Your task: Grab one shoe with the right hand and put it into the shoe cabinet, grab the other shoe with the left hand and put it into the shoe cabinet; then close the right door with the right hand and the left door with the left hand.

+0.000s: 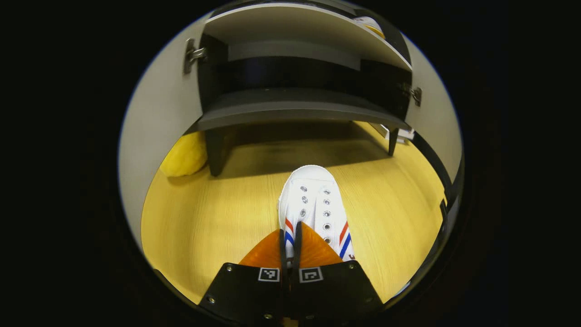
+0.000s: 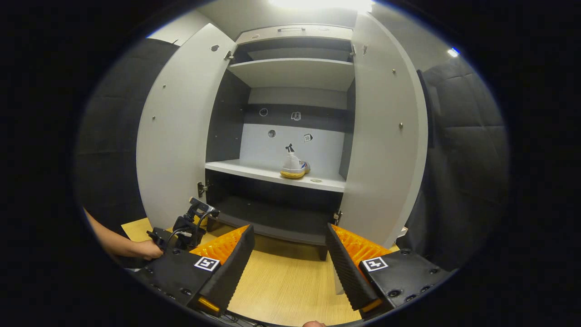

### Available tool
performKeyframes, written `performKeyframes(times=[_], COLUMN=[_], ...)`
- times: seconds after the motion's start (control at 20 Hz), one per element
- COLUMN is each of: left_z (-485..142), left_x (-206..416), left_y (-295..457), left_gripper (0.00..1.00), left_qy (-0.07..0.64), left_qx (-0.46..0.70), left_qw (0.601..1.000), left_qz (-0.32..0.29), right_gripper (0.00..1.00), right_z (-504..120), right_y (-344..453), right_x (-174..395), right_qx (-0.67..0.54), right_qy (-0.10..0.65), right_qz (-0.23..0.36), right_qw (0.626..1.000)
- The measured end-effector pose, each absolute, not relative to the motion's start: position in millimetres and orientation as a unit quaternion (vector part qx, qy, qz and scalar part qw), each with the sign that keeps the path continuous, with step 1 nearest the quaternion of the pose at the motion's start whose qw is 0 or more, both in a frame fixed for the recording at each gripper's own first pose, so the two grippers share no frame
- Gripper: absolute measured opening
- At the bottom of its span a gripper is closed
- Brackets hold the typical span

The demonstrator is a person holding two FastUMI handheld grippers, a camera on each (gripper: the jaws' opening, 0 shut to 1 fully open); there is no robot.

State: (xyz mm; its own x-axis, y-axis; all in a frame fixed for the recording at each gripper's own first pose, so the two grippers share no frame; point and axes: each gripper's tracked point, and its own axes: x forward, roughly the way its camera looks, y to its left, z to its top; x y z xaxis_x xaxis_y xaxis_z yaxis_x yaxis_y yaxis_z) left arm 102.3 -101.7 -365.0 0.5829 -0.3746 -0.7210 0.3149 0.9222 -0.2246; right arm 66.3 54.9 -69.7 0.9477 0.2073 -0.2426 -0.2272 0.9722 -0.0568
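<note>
The left gripper (image 1: 290,247) was down low by the wooden floor (image 1: 204,218). Its two fingers were squeezed together on the side of a white shoe (image 1: 313,204), up near the back part. The shoe had red and blue stripes on its sides and little metal holes for laces, but I saw no laces in them. Its toe pointed at the shoe cabinet (image 1: 290,106), which stood just ahead on short dark legs. I could not tell if the shoe touched the floor or hung a bit above it. Something round and yellow (image 1: 184,156) lay by the cabinet's left leg.

The right gripper (image 2: 290,259) was farther back, and its fingers were spread wide apart with nothing between them. In the right gripper view, both cabinet doors were swung wide open, the left door (image 2: 177,131) and the right door (image 2: 386,136). The other shoe (image 2: 294,167) sat on the middle shelf (image 2: 254,171), heel toward the room. It was white with a yellow sole. It had some letters on its side, but they were too small to read. A few small stickers (image 2: 307,137) were stuck on the back wall; I could not read them either. A person's hand (image 2: 145,249) was low on the left, holding the other gripper.
</note>
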Motion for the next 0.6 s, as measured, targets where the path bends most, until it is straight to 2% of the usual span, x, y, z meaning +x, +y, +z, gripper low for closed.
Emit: performKeyframes(times=[0.15, 0.4, 0.6], left_z=[-347.0, -287.8, -283.7], left_x=[115.0, 126.3, 125.5], left_y=[-95.0, -84.0, -86.1], left_gripper=[0.0, 0.0, 0.0], left_qy=[0.38, 0.316, 0.26], left_qx=[-0.033, -0.07, -0.077], left_qw=[0.908, 0.928, 0.944], left_qz=[-0.173, -0.184, -0.188], right_gripper=[0.98, 0.98, 0.98], right_z=[-67.1, -59.1, -53.9], right_y=[55.7, 56.0, 58.0], right_x=[60.1, 53.8, 49.9], right_qx=[-0.051, -0.046, -0.048], right_qy=[0.115, 0.107, 0.098], right_qz=[0.114, 0.112, 0.113], right_qw=[0.986, 0.987, 0.988])
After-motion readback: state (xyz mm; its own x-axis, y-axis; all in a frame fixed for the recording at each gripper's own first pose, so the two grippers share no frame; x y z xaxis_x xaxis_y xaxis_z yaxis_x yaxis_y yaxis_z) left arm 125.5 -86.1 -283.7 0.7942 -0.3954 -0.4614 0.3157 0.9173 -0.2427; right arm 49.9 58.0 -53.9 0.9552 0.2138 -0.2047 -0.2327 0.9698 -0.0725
